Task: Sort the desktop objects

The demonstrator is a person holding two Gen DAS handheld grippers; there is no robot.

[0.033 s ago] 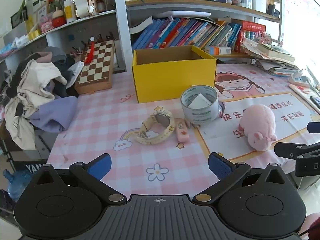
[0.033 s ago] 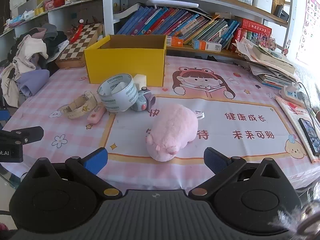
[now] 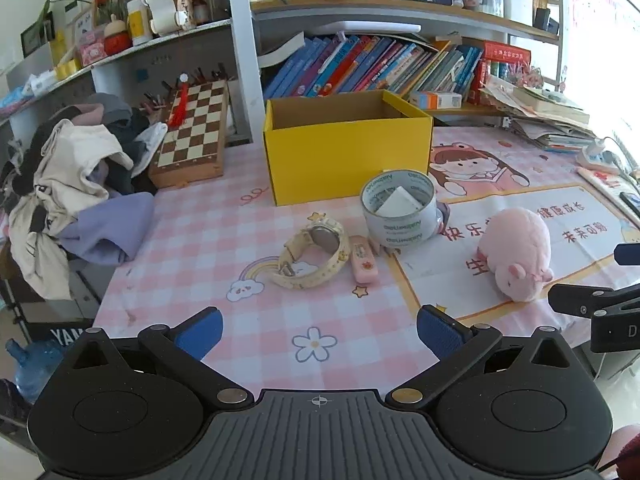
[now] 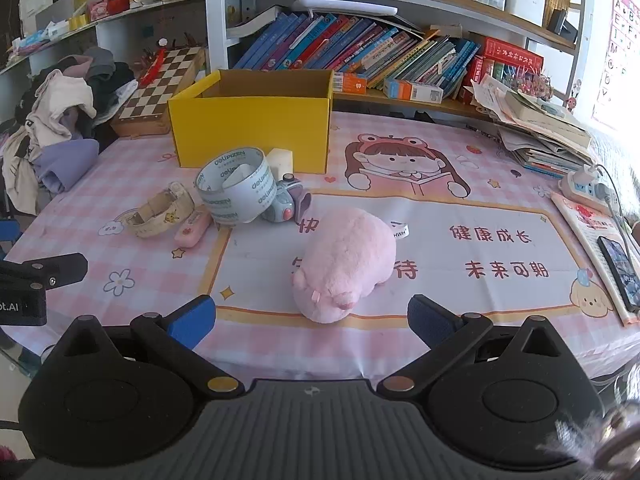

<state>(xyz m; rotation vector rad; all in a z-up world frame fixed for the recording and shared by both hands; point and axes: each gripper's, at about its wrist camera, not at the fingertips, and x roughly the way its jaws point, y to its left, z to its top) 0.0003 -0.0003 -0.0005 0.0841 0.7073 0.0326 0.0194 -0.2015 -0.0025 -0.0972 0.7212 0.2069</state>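
Observation:
An open yellow box [image 3: 348, 148] stands at the back of the pink checked tablecloth. In front of it sit a roll of clear tape [image 3: 400, 210], a cream wristwatch [image 3: 312, 252], a small pink case [image 3: 363, 258] and a pink plush pig [image 3: 516, 254]. My left gripper [image 3: 318, 330] hovers open over the cloth's near edge, short of the watch, with nothing between its blue pads. My right gripper [image 4: 312, 320] is open too, with the plush pig [image 4: 344, 264] just ahead of its fingers. Behind the tape [image 4: 236, 188] lie a grey-blue toy watch [image 4: 284, 204] and a white block [image 4: 280, 162].
A chessboard [image 3: 192, 132] leans at the back left beside a heap of clothes [image 3: 68, 184]. Rows of books [image 4: 360, 52] fill the shelf behind. Stacked papers [image 4: 540, 128], a power strip [image 4: 584, 186] and a phone [image 4: 620, 272] line the right edge.

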